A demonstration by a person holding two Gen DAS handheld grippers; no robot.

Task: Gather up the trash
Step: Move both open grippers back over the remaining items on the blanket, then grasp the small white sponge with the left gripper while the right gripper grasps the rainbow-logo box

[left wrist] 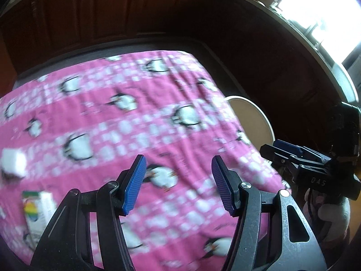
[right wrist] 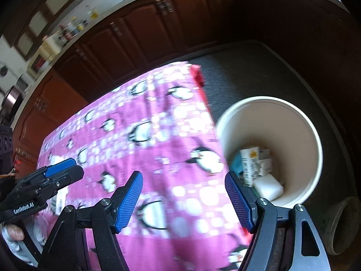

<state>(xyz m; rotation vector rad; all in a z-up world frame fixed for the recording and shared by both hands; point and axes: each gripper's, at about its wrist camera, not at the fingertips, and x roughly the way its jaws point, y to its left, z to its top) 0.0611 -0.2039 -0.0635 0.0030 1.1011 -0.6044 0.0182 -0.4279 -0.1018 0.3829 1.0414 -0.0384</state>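
Motion blur smears your white scrap (left wrist: 12,163) and small carton (left wrist: 37,212) near the table's left edge; the bin (left wrist: 252,117) hides partly behind its right edge.

The left gripper (left wrist: 178,183) and right gripper (right wrist: 183,199) have black arms, silver screws and bumpy blue pads (left wrist: 135,185).

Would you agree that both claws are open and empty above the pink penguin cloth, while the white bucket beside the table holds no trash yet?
Not quite: the white bucket already holds trash, several small cartons at its bottom, as the right wrist view shows. The rest stands: the left claw and right claw are open and empty above the pink penguin cloth.
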